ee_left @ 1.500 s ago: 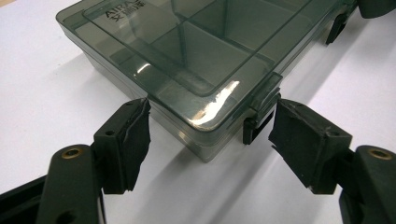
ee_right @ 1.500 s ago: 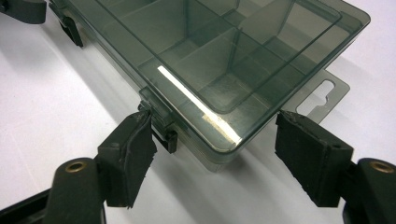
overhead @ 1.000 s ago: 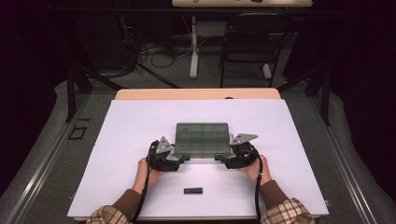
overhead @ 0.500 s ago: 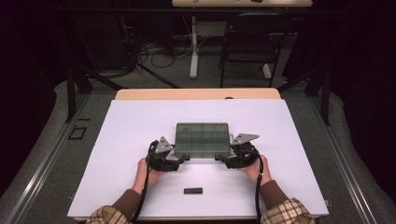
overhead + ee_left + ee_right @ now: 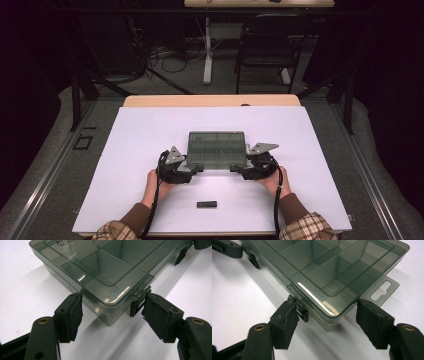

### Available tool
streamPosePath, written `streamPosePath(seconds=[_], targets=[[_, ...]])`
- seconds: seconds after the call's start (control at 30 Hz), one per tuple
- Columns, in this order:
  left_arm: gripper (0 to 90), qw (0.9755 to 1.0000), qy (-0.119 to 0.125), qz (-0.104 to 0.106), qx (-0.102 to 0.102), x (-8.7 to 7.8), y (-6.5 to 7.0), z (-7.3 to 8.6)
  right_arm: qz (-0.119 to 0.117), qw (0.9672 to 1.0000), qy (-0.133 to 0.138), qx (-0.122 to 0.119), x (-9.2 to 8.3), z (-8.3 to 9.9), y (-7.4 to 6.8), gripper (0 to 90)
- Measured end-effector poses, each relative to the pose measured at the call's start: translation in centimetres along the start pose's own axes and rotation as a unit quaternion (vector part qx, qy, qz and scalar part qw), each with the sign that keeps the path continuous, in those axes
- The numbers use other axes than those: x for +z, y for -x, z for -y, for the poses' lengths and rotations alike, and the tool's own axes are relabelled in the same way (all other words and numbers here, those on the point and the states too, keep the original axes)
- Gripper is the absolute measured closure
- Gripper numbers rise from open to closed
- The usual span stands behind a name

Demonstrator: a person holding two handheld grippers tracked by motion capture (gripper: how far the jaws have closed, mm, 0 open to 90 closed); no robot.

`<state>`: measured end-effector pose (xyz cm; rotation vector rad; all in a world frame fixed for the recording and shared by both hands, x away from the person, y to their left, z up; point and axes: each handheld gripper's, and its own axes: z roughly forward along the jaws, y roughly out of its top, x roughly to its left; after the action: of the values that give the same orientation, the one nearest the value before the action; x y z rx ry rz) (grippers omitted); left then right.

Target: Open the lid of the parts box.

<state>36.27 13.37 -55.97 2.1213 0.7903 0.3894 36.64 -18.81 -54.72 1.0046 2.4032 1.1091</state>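
1. Smoky clear box [image 5: 217, 148] lying flat on the white sheet [image 5: 130, 150], lid shut, near the table's middle, a little nearer the person than the far edge.
2. Inside, seen through the lid: dividers forming several compartments; contents not discernible.
3. Left gripper [image 5: 196, 170] set at the box's near left corner, held by the left hand [image 5: 156, 184].
4. In the left gripper view, box [image 5: 105, 272] corner lying between the 2 jaws of the left gripper [image 5: 112, 312]; jaws partly open, just been closing in a little; one pad at the corner's side wall, the other against the left latch [image 5: 136, 306]; real pressure on either side cannot be told.
5. Right gripper [image 5: 236, 169] set at the near right corner, held by the right hand [image 5: 272, 182].
6. In the right gripper view, box [image 5: 332, 267] corner between the jaws of the right gripper [image 5: 325, 315]; jaws partly open, just been closing; one pad touching the right latch [image 5: 302, 312], the other just beside the end wall, under the hang tab [image 5: 384, 288]; firm grip cannot be told.
7. Small black piece [image 5: 206, 204] lying on the sheet nearer the person, between the 2 forearms, well apart from the box.
8. Chair [image 5: 262, 45] on the floor beyond the far edge.
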Motion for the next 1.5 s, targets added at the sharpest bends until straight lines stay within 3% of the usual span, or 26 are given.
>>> streamPosePath(seconds=[0.6,0.8,1.1,1.5], targets=[[31.1,1.0,0.004,0.006,0.0,-0.1,0.1,-0.1,-0.003,0.9999,0.009,0.005,-0.4,0.0,0.2,38.8],[17.9,0.9999,0.005,0.01,0.0,-0.4,0.1,-0.4,-0.002,0.9999,0.014,0.006,-0.6,-0.1,0.2,41.2],[7.8,0.9999,0.008,0.003,0.012,-0.8,-0.1,-0.9,0.0,0.9998,0.017,0.009,-0.7,-0.1,0.2,44.4],[21.5,0.9989,0.024,-0.026,0.03,-1.3,0.2,-1.4,0.003,0.9994,0.03,0.015,-1.1,-0.1,0.3,47.5]])
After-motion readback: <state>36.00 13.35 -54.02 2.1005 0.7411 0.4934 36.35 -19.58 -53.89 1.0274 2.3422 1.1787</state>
